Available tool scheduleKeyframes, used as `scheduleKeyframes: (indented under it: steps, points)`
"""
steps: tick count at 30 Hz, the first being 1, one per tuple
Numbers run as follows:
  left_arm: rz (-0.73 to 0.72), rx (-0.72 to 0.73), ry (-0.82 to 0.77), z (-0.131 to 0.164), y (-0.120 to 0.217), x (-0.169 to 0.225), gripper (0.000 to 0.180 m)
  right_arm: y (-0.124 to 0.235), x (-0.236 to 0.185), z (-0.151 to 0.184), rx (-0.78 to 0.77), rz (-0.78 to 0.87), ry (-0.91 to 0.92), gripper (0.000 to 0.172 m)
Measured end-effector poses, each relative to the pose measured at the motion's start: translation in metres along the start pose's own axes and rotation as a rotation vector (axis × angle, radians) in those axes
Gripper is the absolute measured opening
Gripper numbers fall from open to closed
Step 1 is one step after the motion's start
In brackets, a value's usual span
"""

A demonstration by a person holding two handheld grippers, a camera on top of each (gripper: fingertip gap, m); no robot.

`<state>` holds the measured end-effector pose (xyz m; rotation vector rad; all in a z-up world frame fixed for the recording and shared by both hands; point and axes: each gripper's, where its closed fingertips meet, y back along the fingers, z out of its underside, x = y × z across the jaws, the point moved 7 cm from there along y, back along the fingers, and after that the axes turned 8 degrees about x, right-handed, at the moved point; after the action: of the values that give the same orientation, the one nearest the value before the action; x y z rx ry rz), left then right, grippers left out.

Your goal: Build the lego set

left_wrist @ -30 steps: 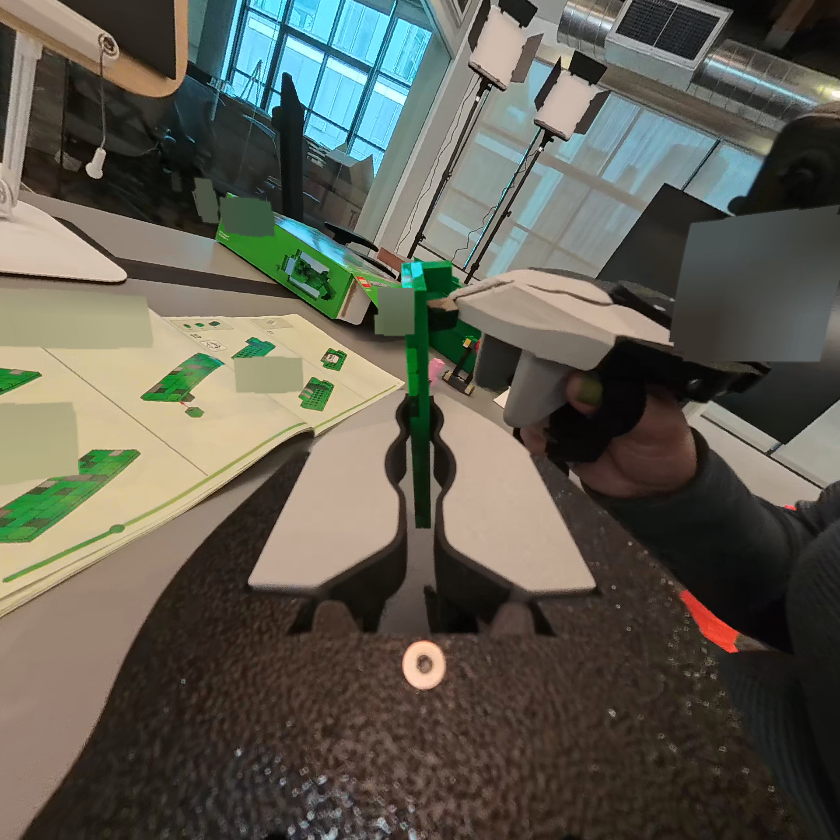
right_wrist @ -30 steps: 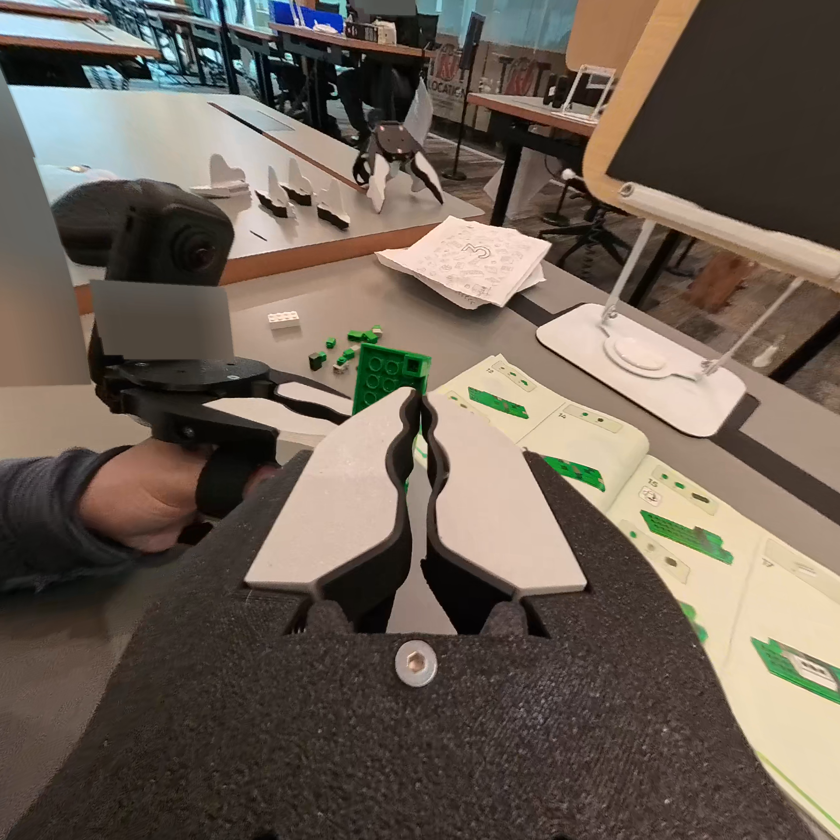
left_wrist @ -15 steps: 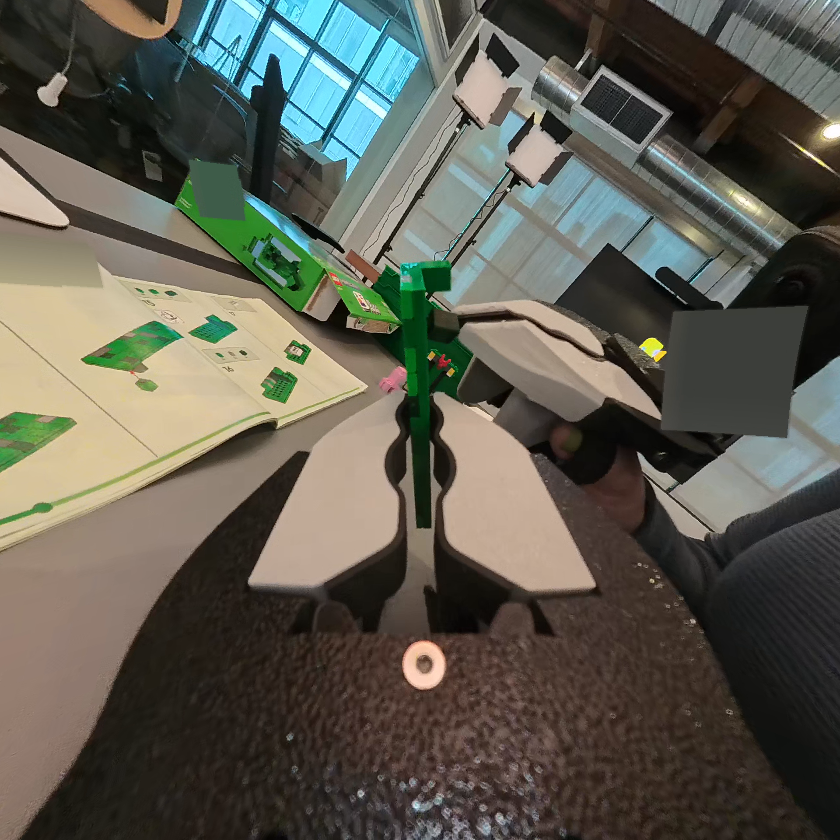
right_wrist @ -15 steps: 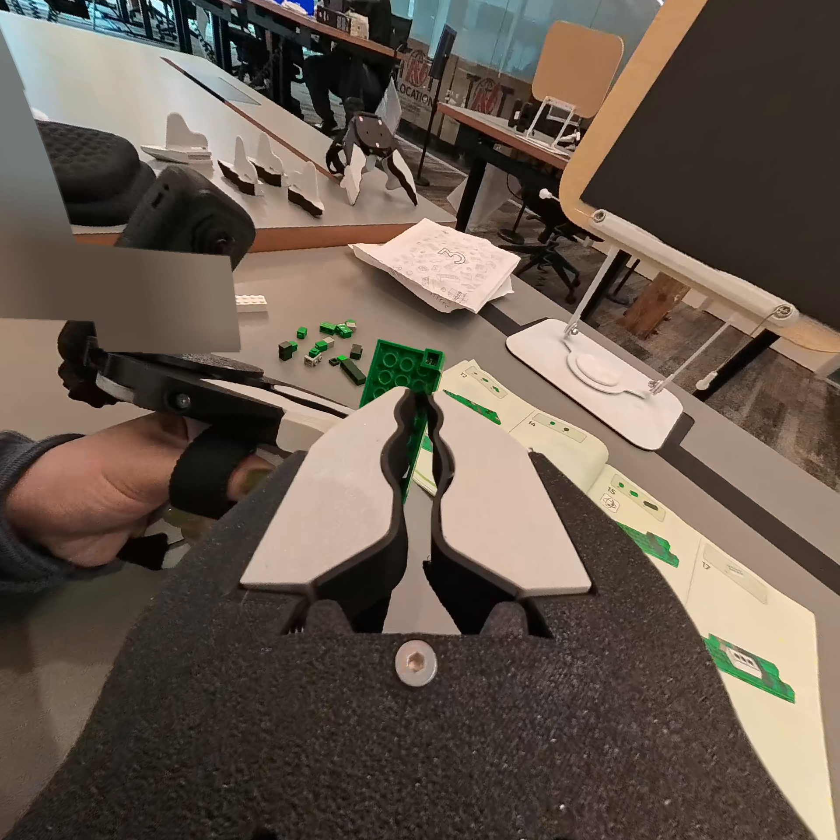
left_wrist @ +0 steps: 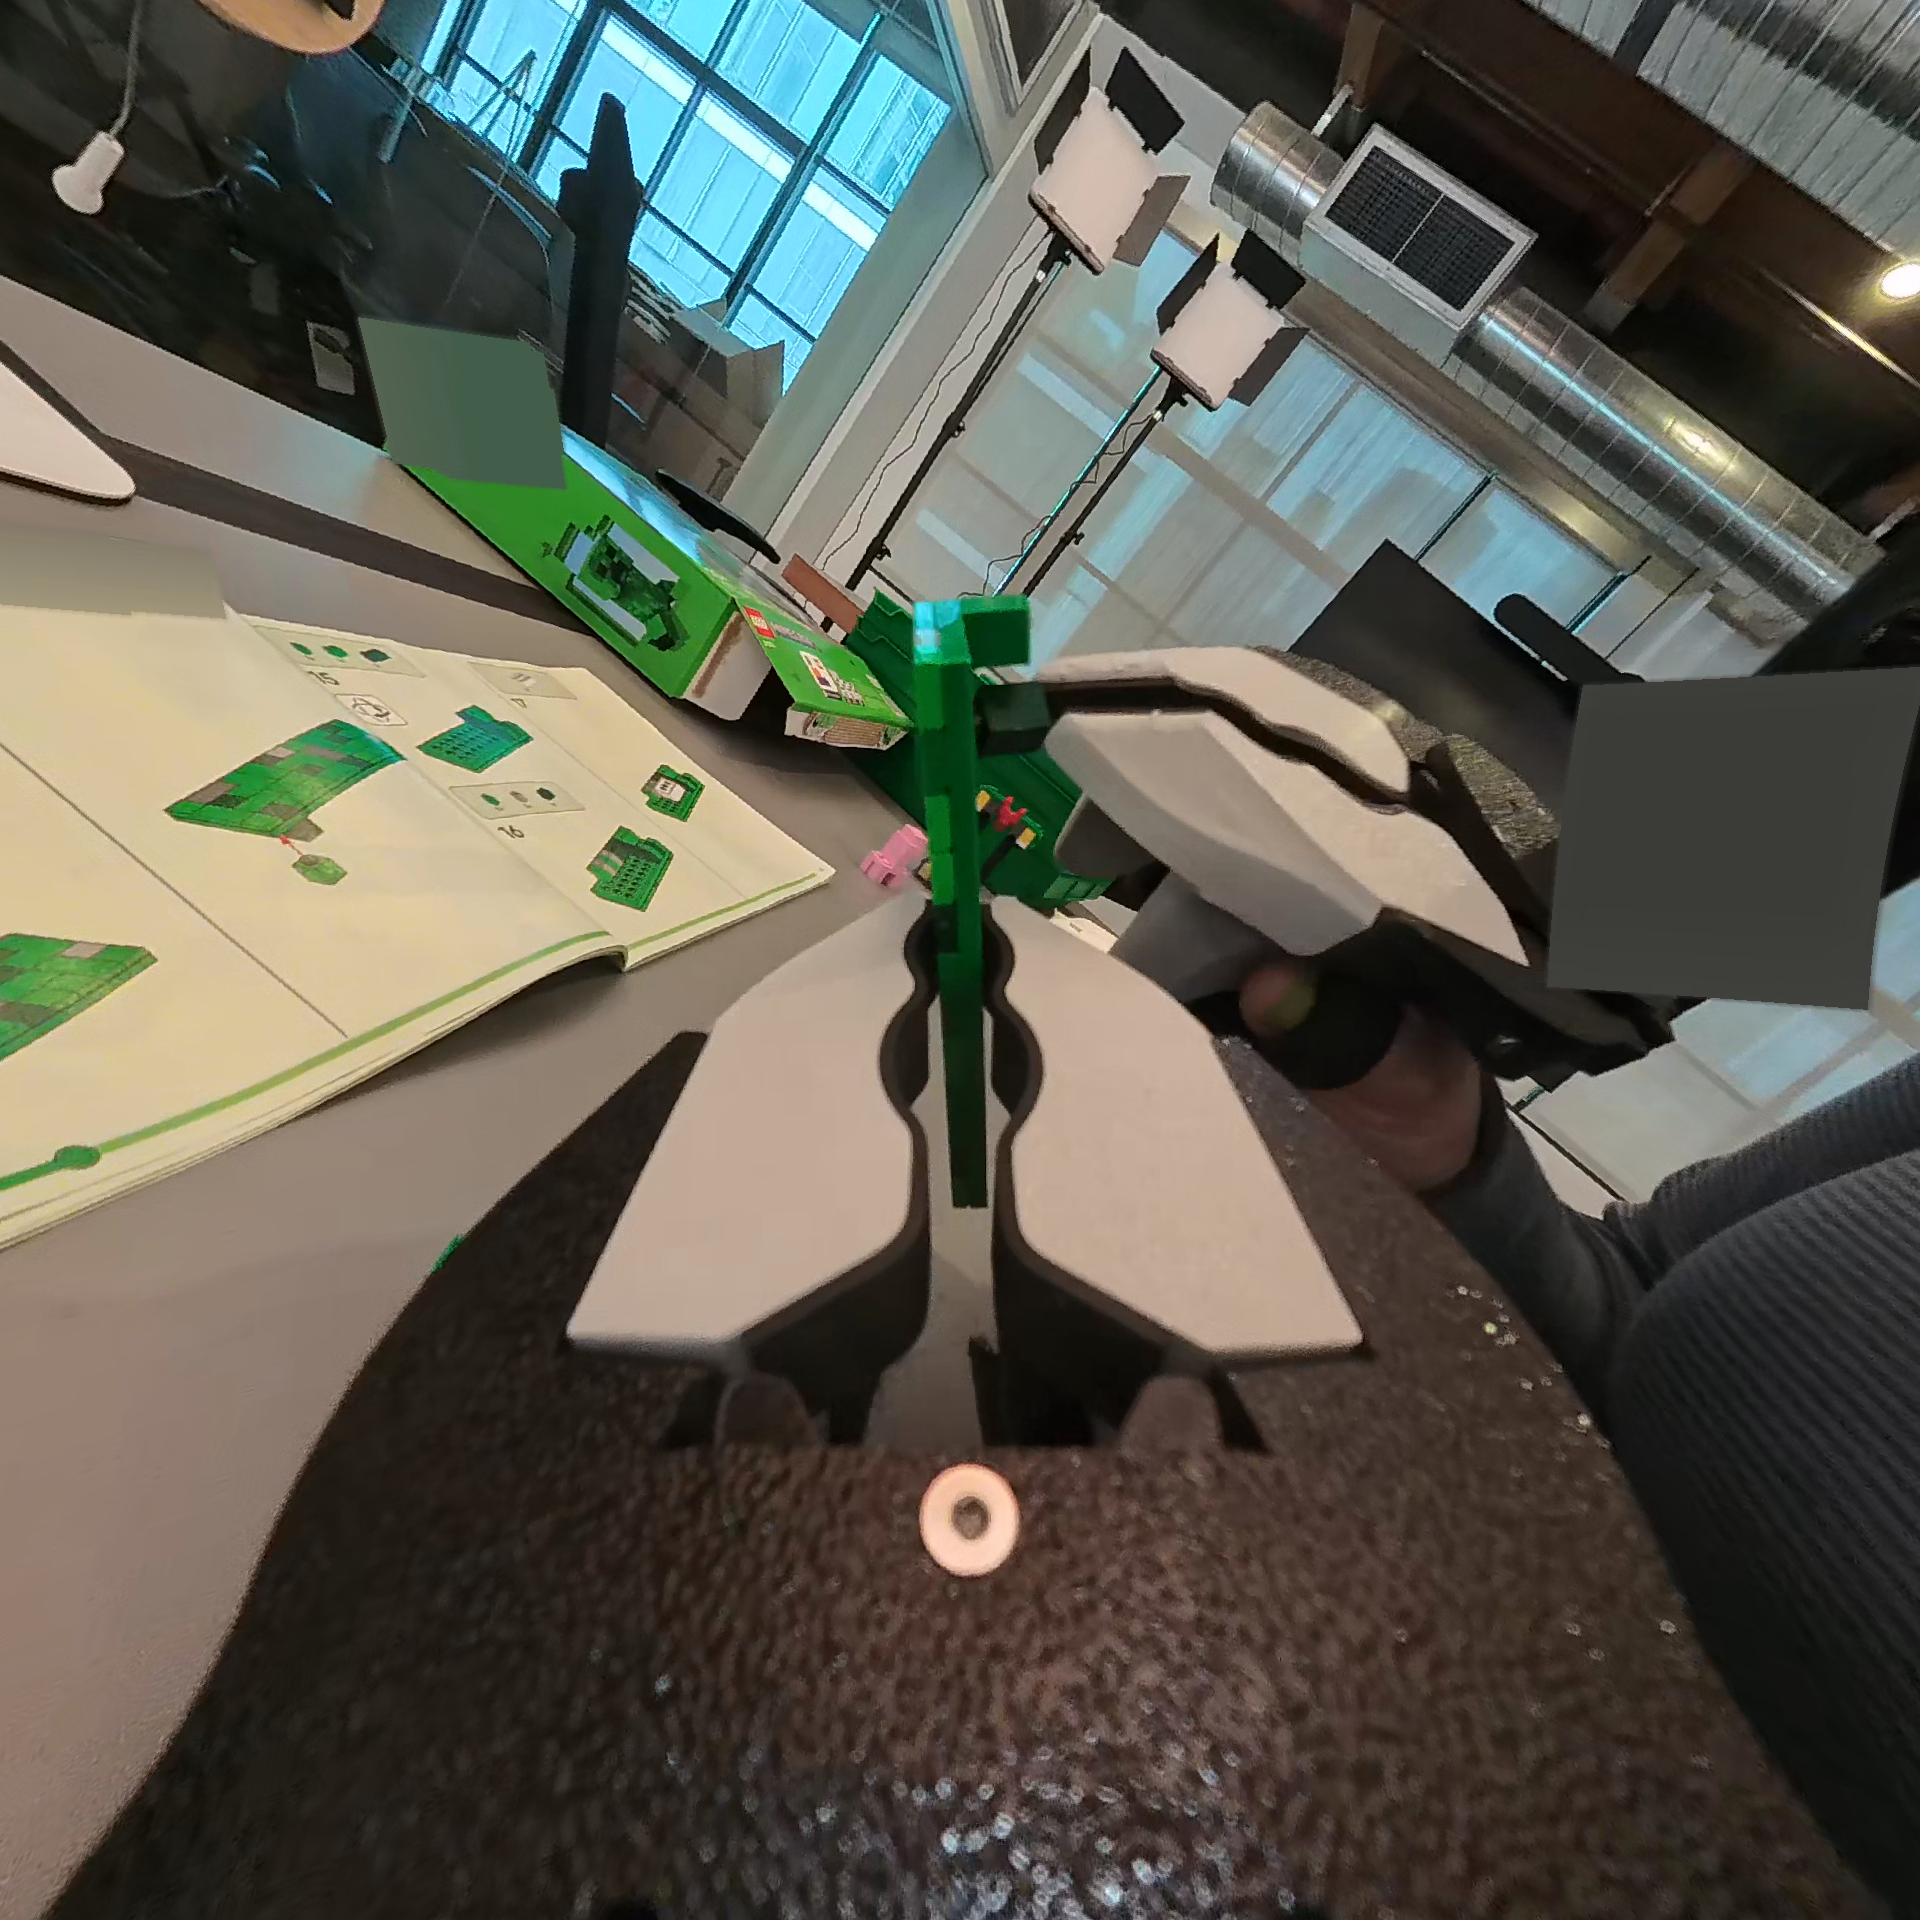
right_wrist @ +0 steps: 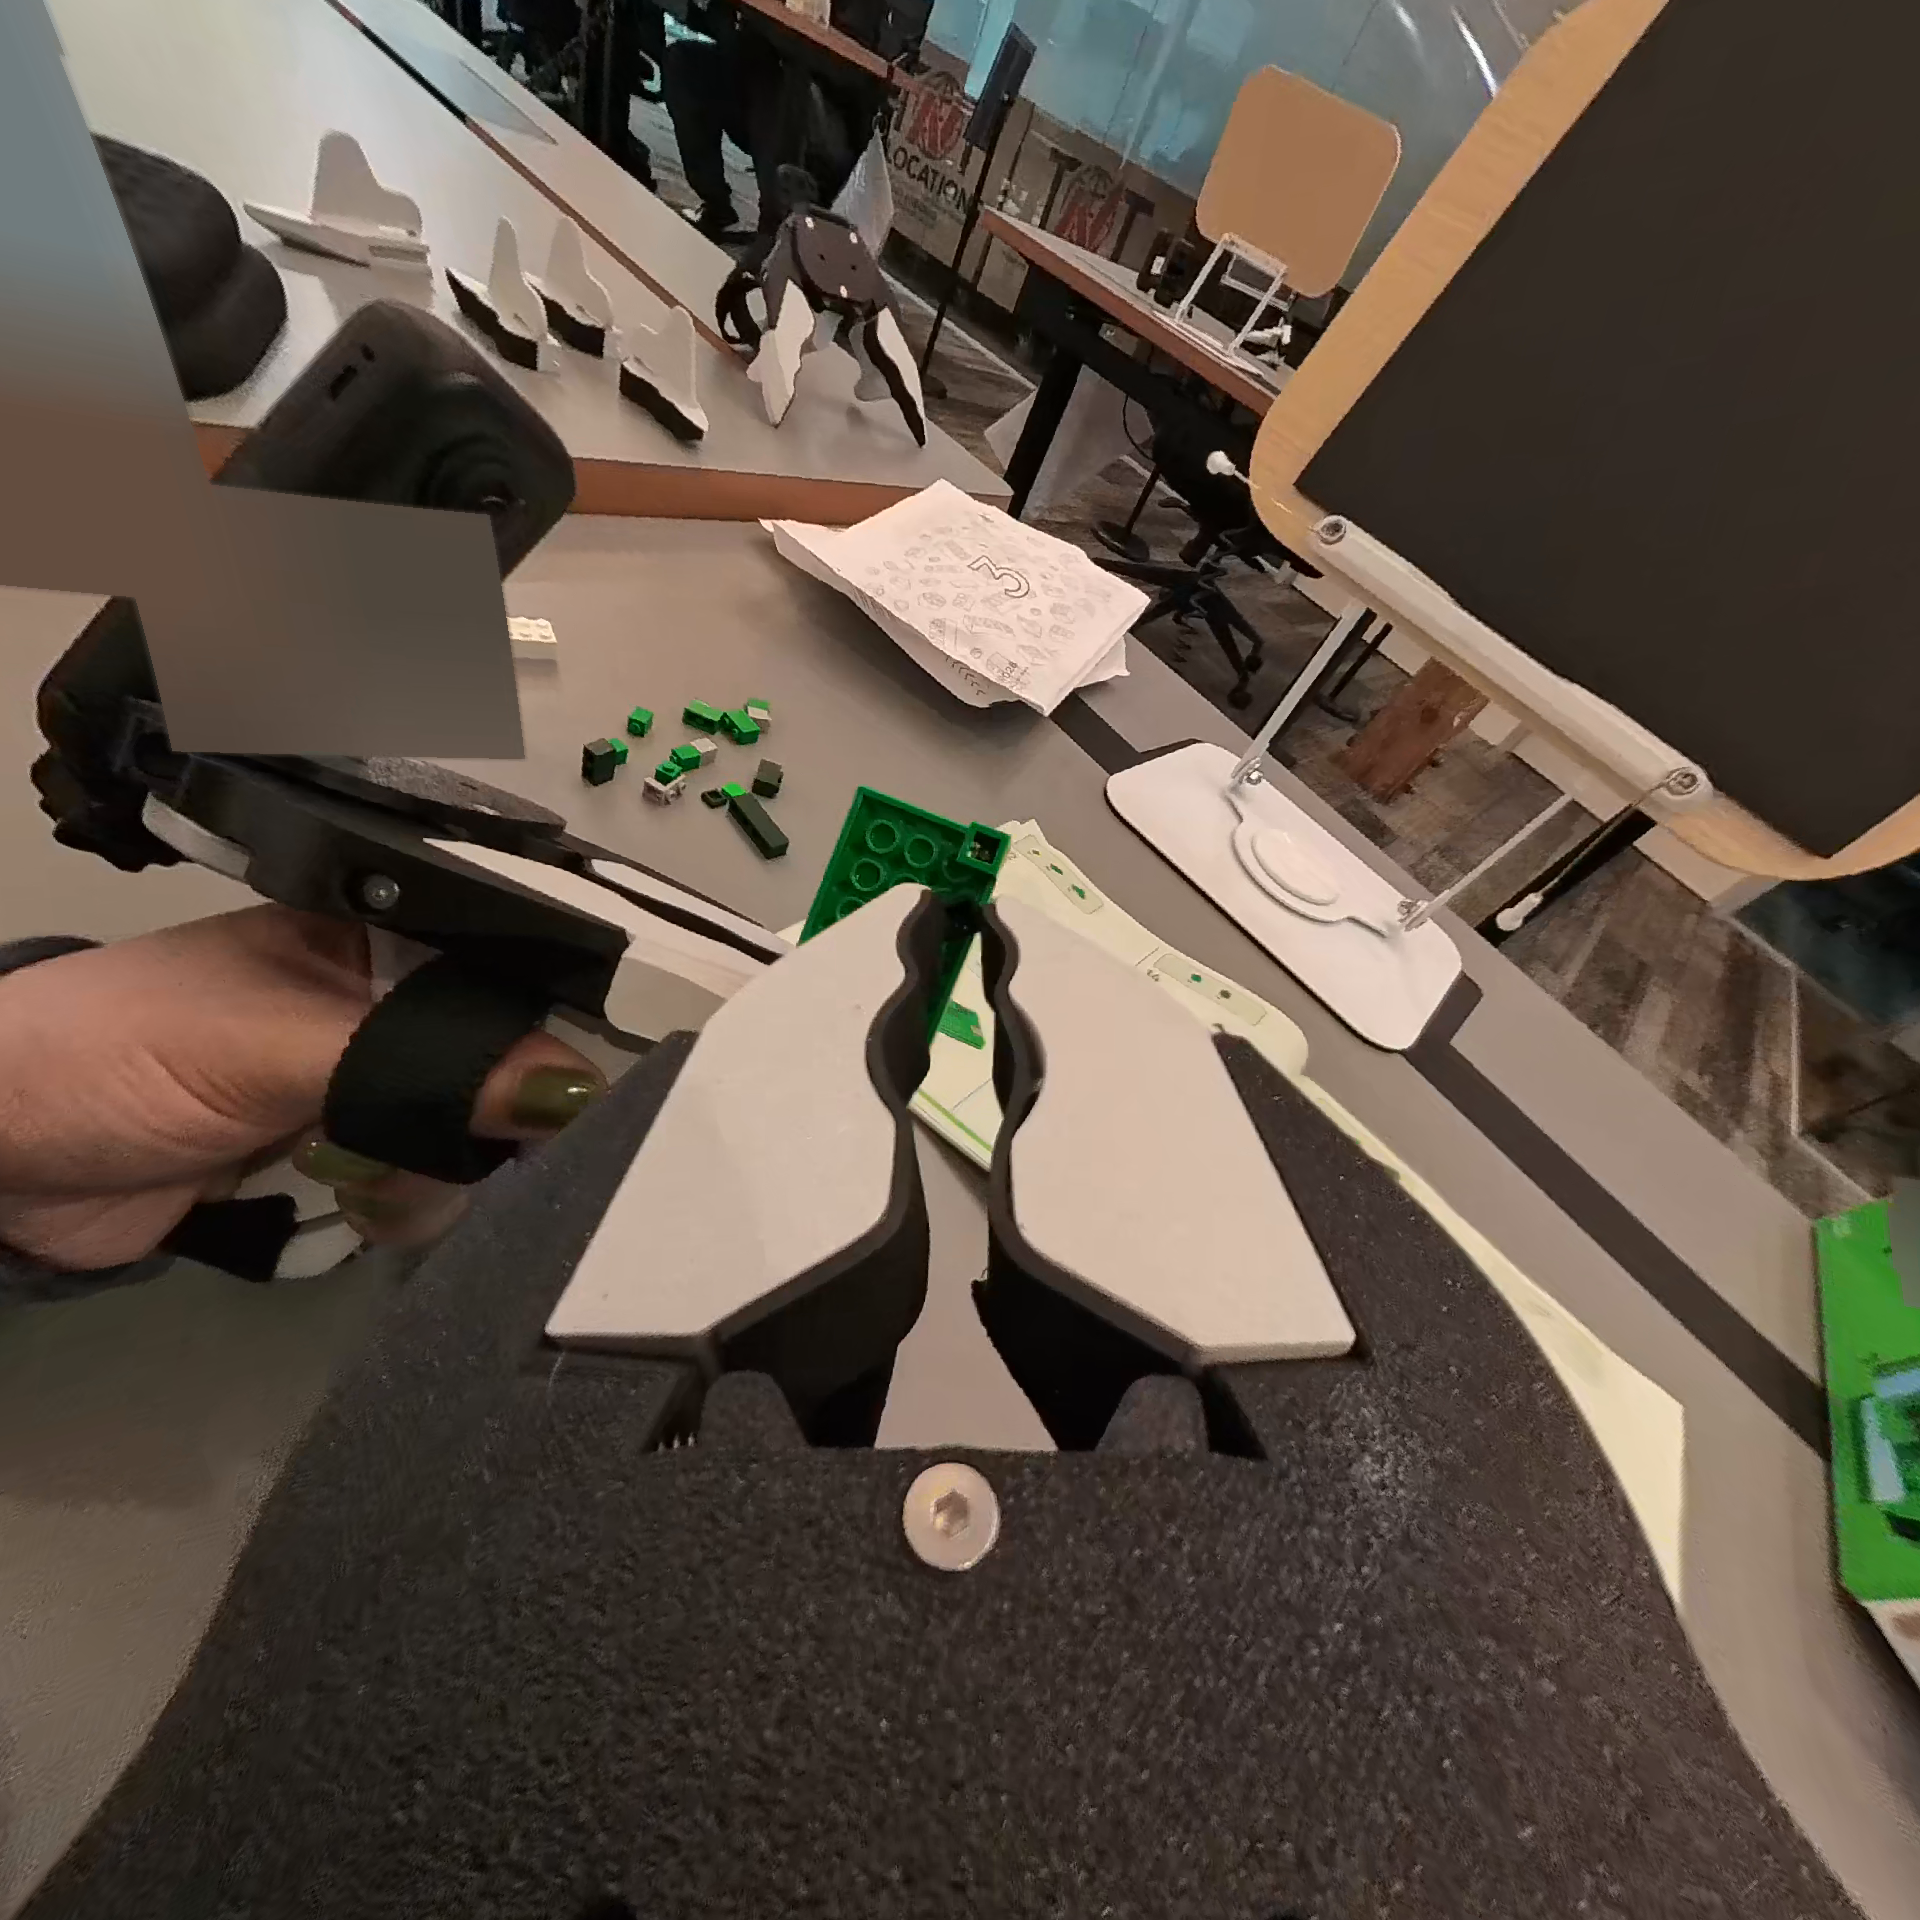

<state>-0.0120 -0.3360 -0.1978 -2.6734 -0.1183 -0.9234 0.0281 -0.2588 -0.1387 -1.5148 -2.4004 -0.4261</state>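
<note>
My left gripper (left_wrist: 956,914) is shut on a flat green brick plate (left_wrist: 951,831) and holds it on edge, upright, above the table. The same plate shows in the right wrist view (right_wrist: 894,852), its underside facing me. A small green brick (left_wrist: 992,623) sits at its top corner. A small dark green brick (left_wrist: 1013,719) sits on the plate's right face. My right gripper (right_wrist: 956,914) reaches in from the right, and it also shows in the left wrist view (left_wrist: 1049,712). Its jaws stand slightly apart with the tips at that dark brick.
An open instruction booklet (left_wrist: 364,831) lies on the grey table, with a green box (left_wrist: 623,582) behind it. A pink piece (left_wrist: 894,857) and another green build (left_wrist: 1039,821) lie beyond the plate. Several loose small bricks (right_wrist: 707,748), a white paper bag (right_wrist: 987,603) and a white stand base (right_wrist: 1299,914) lie ahead. Left and right tips are no more than a few centimetres apart.
My right gripper's jaws were shut and have parted a little at the plate. My left gripper kept its hold on the plate and tilted upward with it.
</note>
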Motion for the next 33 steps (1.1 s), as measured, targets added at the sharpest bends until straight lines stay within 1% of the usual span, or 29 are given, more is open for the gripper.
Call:
scheduleKeyframes:
  steps: [7,10,16,20,22,23,26,27,29,30,32,33]
  points:
    - [0.031,-0.015,0.024,0.002,-0.002,0.001,0.006,0.002,0.000,-0.003,-0.012,0.014,0.169,0.010]
    - [0.043,-0.019,0.028,0.002,-0.002,0.002,0.006,0.001,-0.001,-0.001,-0.032,0.016,0.195,0.011]
    - [0.040,-0.026,0.054,0.003,-0.002,0.001,0.006,0.002,0.000,0.002,-0.055,-0.001,0.144,0.008]
    - [0.037,-0.014,0.088,0.003,-0.001,-0.002,0.006,0.004,0.005,0.007,-0.059,-0.009,0.040,0.008]
    - [0.010,-0.002,0.086,0.001,0.001,-0.005,0.006,0.007,0.014,0.019,-0.125,-0.044,-0.052,0.008]
    - [-0.008,0.003,0.078,-0.001,0.003,-0.007,0.006,0.010,0.019,0.030,-0.199,-0.080,-0.068,0.008]
    - [-0.047,0.018,0.054,-0.005,0.006,-0.011,0.006,0.021,0.025,0.074,-0.530,-0.247,-0.036,0.008]
    - [-0.051,0.023,0.051,-0.006,0.007,-0.012,0.006,0.026,0.026,0.086,-0.603,-0.272,0.011,0.008]
    - [-0.055,0.025,0.046,-0.007,0.008,-0.012,0.006,0.035,0.022,0.102,-0.674,-0.355,0.106,0.008]
    - [-0.057,0.024,0.045,-0.007,0.008,-0.012,0.006,0.037,0.019,0.106,-0.677,-0.385,0.123,0.008]
    - [-0.057,0.023,0.047,-0.007,0.008,-0.013,0.006,0.039,0.014,0.108,-0.654,-0.420,0.088,0.008]
    - [-0.056,0.022,0.048,-0.007,0.008,-0.013,0.006,0.039,0.012,0.108,-0.635,-0.444,0.025,0.008]
